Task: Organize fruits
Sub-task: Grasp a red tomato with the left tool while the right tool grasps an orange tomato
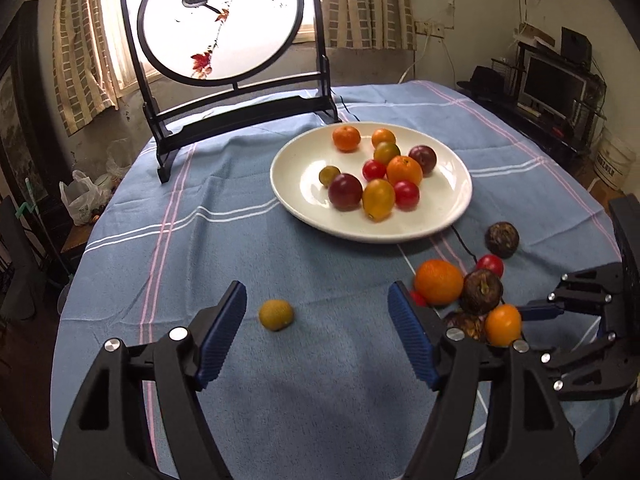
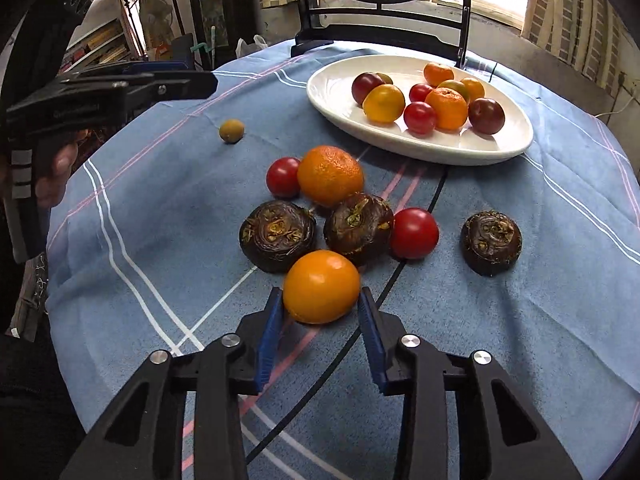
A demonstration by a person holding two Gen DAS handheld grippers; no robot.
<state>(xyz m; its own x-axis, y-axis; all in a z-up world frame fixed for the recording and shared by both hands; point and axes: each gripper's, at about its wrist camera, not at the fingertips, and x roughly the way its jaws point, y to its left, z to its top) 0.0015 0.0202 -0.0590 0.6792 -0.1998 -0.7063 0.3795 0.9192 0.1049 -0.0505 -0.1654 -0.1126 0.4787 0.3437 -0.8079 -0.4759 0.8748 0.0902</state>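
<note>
A white plate [image 1: 448, 216] [image 2: 460, 152] holds several small fruits: oranges, red tomatoes, dark plums. My right gripper [image 2: 322, 300] is shut on a yellow-orange tomato [image 2: 321, 286], which also shows in the left wrist view [image 1: 503, 324]. Beyond it on the cloth lie a mandarin [image 2: 330, 175] [image 1: 438, 281], two red tomatoes [image 2: 414, 233] [image 2: 283, 177] and three dark water chestnuts [image 2: 277, 235] [image 2: 358, 227] [image 2: 491, 242]. My left gripper [image 1: 318, 300] is open, with a small yellow-green fruit [image 1: 275, 314] [image 2: 231, 131] on the cloth between its fingers, nearer the left one.
A round table with a blue striped cloth [image 1: 240, 220]. A black-framed round screen with birds [image 1: 224, 40] stands at the far edge behind the plate. A thin black cable [image 2: 400, 272] runs across the cloth. Shelves and a monitor [image 1: 554, 84] stand off to the right.
</note>
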